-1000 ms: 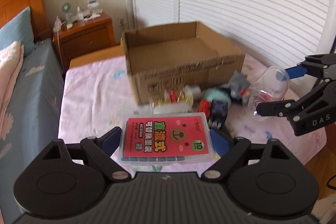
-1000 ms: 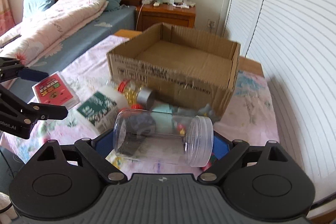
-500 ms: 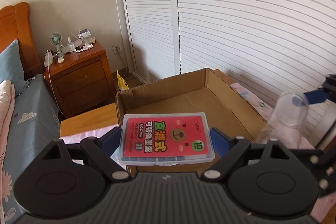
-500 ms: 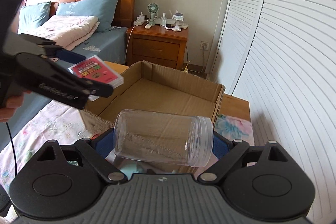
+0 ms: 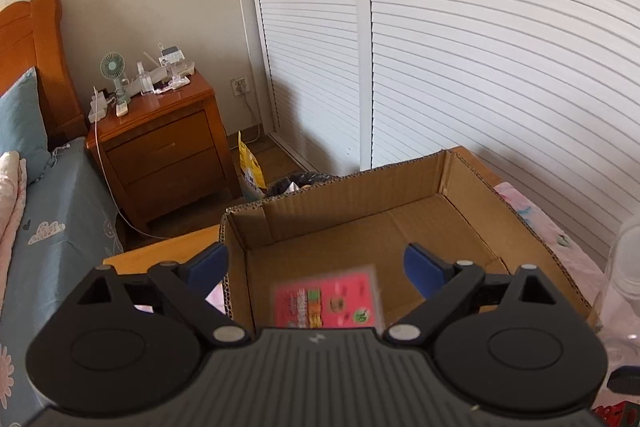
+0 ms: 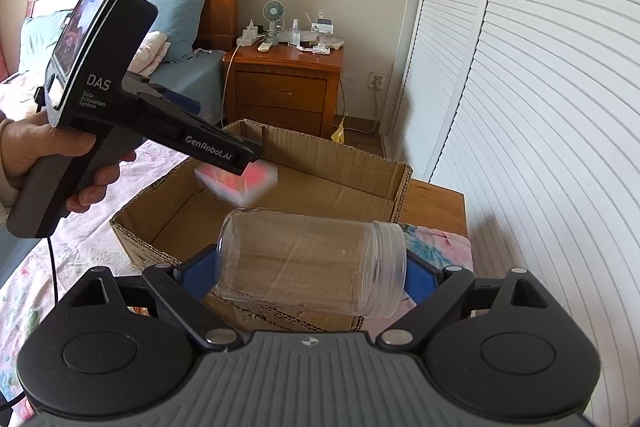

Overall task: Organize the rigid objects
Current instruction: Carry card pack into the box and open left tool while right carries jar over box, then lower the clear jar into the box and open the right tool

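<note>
left tool [image 5: 316, 263] has just spread, red refill case [image 5: 326, 301] dropping below it into the cardboard box [image 5: 460, 227]; right tool [image 6: 312, 273] clamps the clear jar [image 6: 308, 265], which could slip.

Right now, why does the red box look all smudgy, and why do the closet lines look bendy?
In the left wrist view the red box is smeared by motion blur, loose between the open left claw over the cardboard box. In the right wrist view it is blurred too, while the clear jar looks sharp. The closet slats curve from the fisheye lens.
</note>
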{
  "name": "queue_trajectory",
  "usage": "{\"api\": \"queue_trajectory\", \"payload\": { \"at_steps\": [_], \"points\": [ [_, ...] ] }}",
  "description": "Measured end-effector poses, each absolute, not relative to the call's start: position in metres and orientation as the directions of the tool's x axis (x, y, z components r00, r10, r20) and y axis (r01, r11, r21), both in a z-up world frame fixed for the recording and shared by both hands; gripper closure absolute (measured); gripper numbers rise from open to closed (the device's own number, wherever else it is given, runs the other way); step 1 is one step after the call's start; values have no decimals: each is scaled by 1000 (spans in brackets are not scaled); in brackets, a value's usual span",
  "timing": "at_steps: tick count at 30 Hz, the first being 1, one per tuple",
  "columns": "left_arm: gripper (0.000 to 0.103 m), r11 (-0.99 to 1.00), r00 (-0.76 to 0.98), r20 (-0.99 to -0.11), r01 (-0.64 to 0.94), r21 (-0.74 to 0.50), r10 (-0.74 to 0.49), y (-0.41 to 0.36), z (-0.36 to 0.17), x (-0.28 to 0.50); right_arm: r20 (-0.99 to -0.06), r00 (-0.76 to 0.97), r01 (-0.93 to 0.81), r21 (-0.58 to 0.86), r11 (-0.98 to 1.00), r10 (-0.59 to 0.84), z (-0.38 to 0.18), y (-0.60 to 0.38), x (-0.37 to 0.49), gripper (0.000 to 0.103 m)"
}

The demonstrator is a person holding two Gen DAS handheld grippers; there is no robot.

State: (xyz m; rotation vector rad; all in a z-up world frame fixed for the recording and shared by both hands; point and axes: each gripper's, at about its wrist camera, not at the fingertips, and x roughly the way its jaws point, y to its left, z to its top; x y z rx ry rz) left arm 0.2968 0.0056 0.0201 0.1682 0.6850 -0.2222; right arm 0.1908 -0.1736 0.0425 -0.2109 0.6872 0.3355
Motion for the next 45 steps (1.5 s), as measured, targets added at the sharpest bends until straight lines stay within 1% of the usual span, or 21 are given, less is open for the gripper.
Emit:
{"api": "queue_trajectory", "payload": {
  "at_steps": [4,9,15,22,26,30,31,32,34,45],
  "points": [
    [7,959,749,-643,273,81,-158,12,23,282,-655,719,-366,-75,927,231,42,-171,195,8],
    [1,956,749,-635,288,57,-188,27,31,244,-663,713,-367,-77,927,227,45,-166,198,8],
    [1,961,739,-635,278,-18,-226,49,26,191,-688,689,-361,-53,931,228,43,-159,213,8],
    [1,974,757,-620,219,-57,-207,64,8,148,-715,670,-336,-53,940,199,37,-147,247,8],
    [1,979,751,-637,202,-30,-175,63,-1,139,-727,663,-322,-60,945,180,33,-141,272,8],
    [1,986,751,-651,168,21,-114,61,-8,133,-735,657,-296,-48,954,167,27,-138,298,8],
    [1,986,749,-653,168,18,-116,61,-10,131,-734,659,-289,-47,956,163,26,-138,304,5],
    [1,986,743,-659,168,13,-118,61,-11,129,-731,664,-282,-52,958,156,24,-137,309,0],
    [1,985,735,-667,170,9,-121,62,-14,125,-731,668,-268,-60,962,141,23,-138,315,0],
    [1,981,723,-677,192,8,-136,61,-17,114,-727,675,-256,-67,964,128,28,-151,264,0]
  ]
}}
